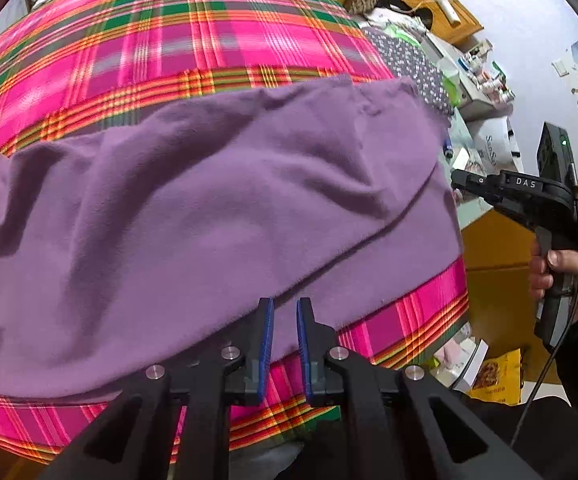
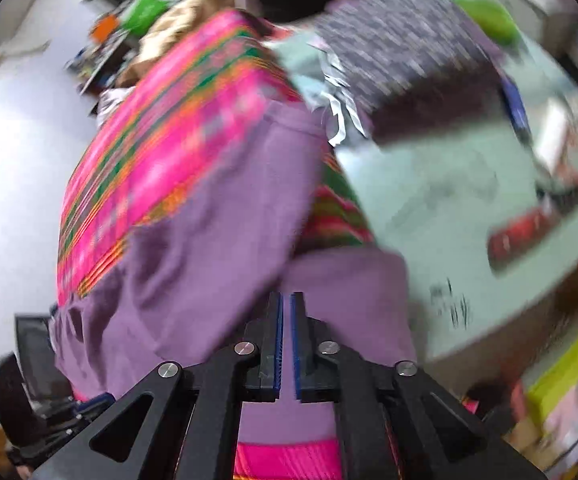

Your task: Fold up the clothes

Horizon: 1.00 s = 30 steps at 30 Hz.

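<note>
Purple garment (image 1: 193, 208): spread, rumpled, over pink plaid cloth (image 1: 161, 36); diagonal fold line across right half. Left gripper (image 1: 285, 308): above garment's near edge, fingers narrowly parted, nothing pinched. Right gripper (image 2: 287, 300): over a purple fold, fingers almost together, thin gap visible, no fabric seen between; view blurred. Hand (image 1: 557, 276): at right, on right gripper's handle. Grey patterned cloth (image 1: 413, 64): beyond garment's far right corner. Pale green surface (image 2: 441, 188): beside plaid cloth.

Garment (image 1: 209, 216) on cloth (image 1: 177, 40); left tool (image 1: 285, 312) at near edge, right tool (image 1: 459, 182) off right.
</note>
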Each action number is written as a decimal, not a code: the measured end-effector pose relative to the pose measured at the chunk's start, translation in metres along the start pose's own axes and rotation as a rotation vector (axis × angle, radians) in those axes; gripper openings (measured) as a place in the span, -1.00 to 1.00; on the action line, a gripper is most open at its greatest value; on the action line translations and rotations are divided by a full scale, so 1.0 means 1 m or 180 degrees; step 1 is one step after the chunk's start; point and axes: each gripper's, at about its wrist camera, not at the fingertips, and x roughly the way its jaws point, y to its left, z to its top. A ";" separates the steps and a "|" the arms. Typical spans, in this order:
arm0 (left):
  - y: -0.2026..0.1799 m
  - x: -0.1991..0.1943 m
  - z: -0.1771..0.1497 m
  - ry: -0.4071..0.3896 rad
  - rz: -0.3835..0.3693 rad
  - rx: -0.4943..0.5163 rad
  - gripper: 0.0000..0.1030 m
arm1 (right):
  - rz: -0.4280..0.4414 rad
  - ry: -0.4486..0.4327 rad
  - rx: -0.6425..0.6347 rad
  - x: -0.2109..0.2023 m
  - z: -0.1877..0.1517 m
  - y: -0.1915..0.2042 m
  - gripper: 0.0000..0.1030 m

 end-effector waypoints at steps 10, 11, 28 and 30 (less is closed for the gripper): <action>0.011 -0.001 -0.011 -0.0116 -0.0099 -0.0270 -0.46 | 0.0628 -0.0080 0.0597 0.007 0.034 -0.035 -0.33; 0.012 -0.001 -0.012 -0.0135 -0.0074 -0.0286 -0.45 | 0.0669 -0.0036 0.0623 0.012 0.039 -0.036 -0.33; -0.061 0.031 0.016 -0.0122 0.0279 0.0709 -0.42 | 0.0843 0.0047 0.0633 0.038 0.080 -0.036 -0.91; -0.071 0.038 0.021 -0.0109 0.0339 0.0856 -0.42 | 0.0878 0.0024 0.0624 0.035 0.083 -0.034 -0.92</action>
